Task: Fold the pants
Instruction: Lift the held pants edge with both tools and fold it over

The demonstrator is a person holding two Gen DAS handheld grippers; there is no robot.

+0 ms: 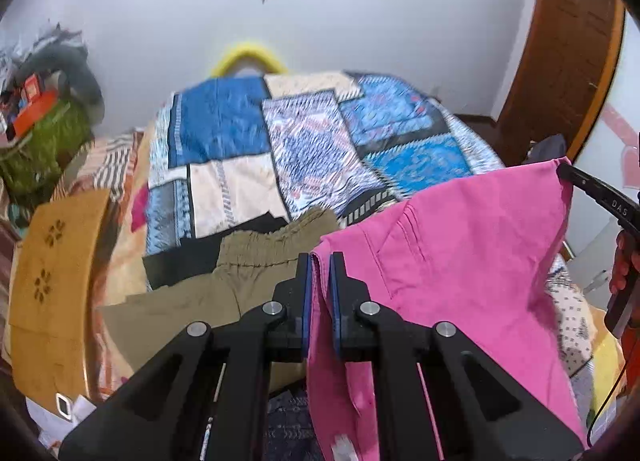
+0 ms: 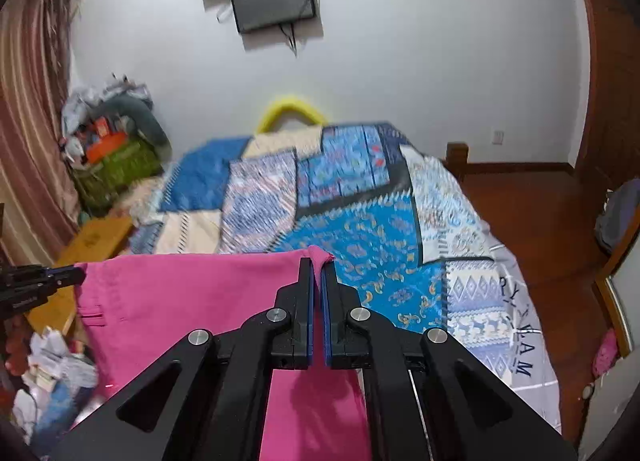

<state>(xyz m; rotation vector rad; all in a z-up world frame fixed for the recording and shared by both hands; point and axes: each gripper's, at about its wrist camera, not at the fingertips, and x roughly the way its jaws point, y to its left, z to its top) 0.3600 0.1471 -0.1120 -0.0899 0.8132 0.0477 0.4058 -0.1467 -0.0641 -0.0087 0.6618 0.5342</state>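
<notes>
left gripper (image 1: pixel 320 273) clamped on one top corner of pink pants (image 1: pixel 460 253); right gripper (image 2: pixel 318 281) clamped on the other. cloth hangs taut between them above patchwork bedspread (image 2: pixel 360 229), likely to let the legs drop straight. olive pants (image 1: pixel 224 281) lie beneath.

Bed (image 2: pixel 472 221) under a blue patchwork quilt (image 1: pixel 224 129), olive pants (image 1: pixel 208 293) on the quilt's near end, black cloth (image 1: pixel 188 257) just beyond them
</notes>
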